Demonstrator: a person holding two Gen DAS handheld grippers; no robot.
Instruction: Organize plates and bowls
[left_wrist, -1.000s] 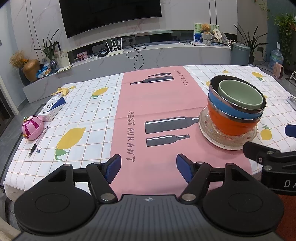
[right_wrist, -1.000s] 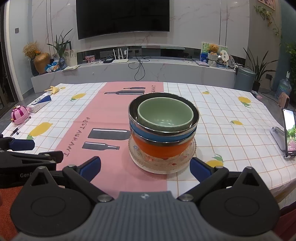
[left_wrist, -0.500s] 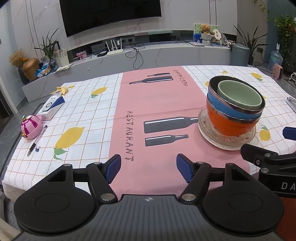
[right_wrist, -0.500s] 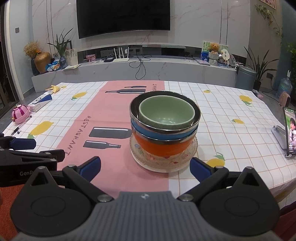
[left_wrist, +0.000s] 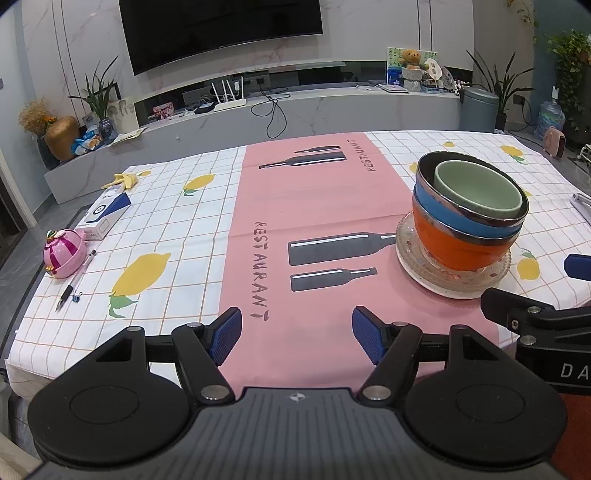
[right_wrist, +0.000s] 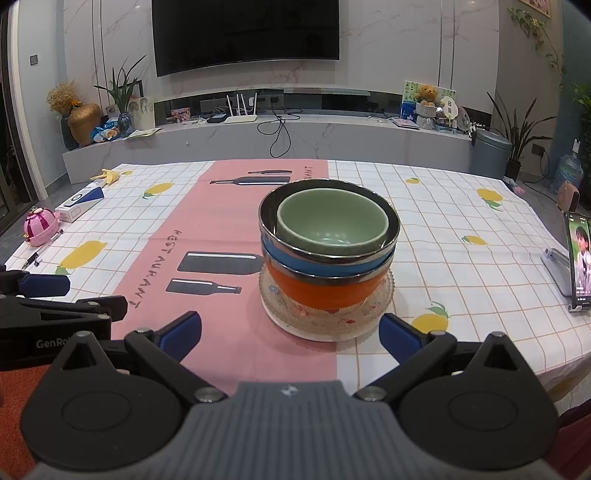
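One stack stands on the tablecloth: a pale green bowl (right_wrist: 332, 223) nested in a steel-rimmed blue bowl (right_wrist: 317, 264), that in an orange bowl (right_wrist: 325, 291), all on a patterned glass plate (right_wrist: 291, 317). In the left wrist view the same stack shows at the right, green bowl (left_wrist: 478, 188) on top and glass plate (left_wrist: 417, 266) beneath. My right gripper (right_wrist: 290, 330) is open just short of the plate's near rim, nothing between its pads. My left gripper (left_wrist: 297, 334) is open over the pink strip, left of the stack, holding nothing.
A pink round toy (left_wrist: 62, 253), a pen (left_wrist: 75, 278) and a white-and-blue box (left_wrist: 107, 216) lie along the table's left edge. A phone on a stand (right_wrist: 578, 264) is at the right edge. The table's near edge runs just under both grippers.
Both grippers stay open and still. The views have shifted only slightly; the stack has not moved.
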